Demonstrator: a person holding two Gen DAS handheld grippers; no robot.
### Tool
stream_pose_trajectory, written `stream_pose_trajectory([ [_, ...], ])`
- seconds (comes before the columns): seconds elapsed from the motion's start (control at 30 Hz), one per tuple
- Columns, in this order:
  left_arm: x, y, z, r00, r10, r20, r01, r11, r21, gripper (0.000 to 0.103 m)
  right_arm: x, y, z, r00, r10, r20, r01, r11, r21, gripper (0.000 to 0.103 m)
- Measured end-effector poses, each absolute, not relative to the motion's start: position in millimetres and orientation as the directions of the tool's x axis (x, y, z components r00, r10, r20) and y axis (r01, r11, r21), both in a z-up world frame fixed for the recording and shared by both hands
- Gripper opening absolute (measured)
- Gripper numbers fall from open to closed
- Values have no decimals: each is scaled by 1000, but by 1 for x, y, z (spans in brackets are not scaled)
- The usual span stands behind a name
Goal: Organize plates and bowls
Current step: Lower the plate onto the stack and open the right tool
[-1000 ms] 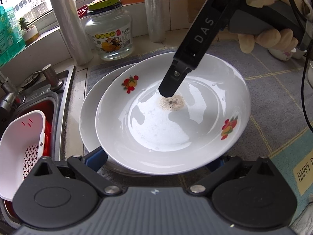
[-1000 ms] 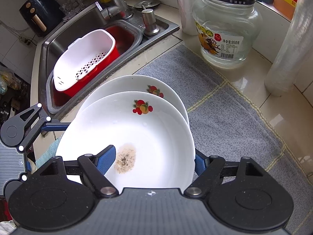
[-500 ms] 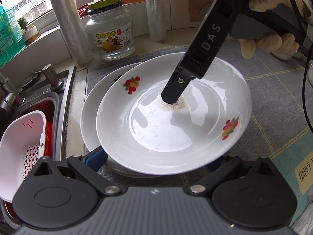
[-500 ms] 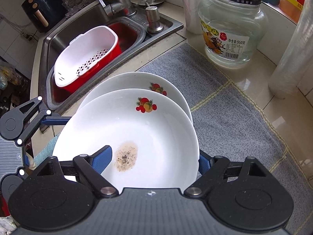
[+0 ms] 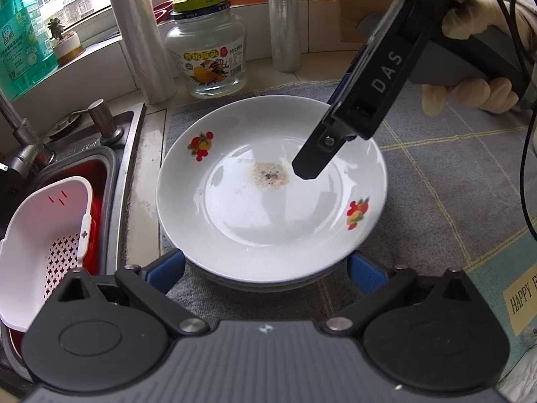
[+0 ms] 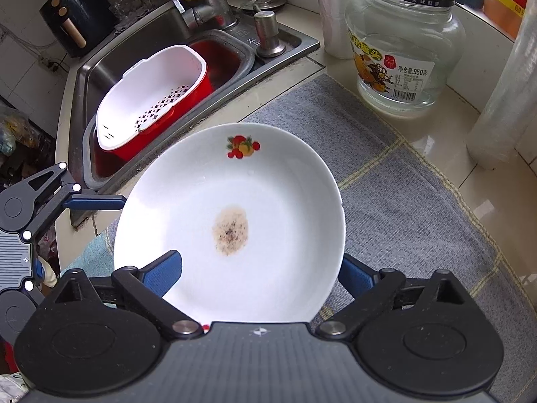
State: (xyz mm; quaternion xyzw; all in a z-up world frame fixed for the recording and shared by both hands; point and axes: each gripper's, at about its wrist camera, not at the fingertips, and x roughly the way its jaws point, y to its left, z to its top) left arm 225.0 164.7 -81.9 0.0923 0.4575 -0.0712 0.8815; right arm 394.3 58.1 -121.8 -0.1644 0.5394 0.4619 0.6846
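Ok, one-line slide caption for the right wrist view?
Right gripper open around a stained white plate on a grey mat beside the sink.

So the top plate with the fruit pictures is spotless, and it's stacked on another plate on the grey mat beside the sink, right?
Not spotless. The top plate has a brownish speckled stain in its middle, clearest in the right wrist view. The rest holds: it sits on another plate on the grey mat beside the sink.

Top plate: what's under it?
In the left wrist view, the rim of at least one more plate peeks out below the top plate, both on the grey mat. The rest of the stack is covered; exact count can't be told.
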Motion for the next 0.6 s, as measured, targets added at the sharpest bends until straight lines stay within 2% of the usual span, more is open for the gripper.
stream_pose_trajectory([
  [0.17,221,162,-73,612,-22,-791,191,974,120,102,389,56,-117,29,476,-879,-809,527,259,103],
  [0.47,219,169,-64,657,26,-753,93,989,115,102,362,47,-102,225,480,-848,-818,565,103,103],
  [0.6,217,166,-59,670,84,-737,28,990,139,102,345,39,-96,328,474,-817,-805,593,21,103],
])
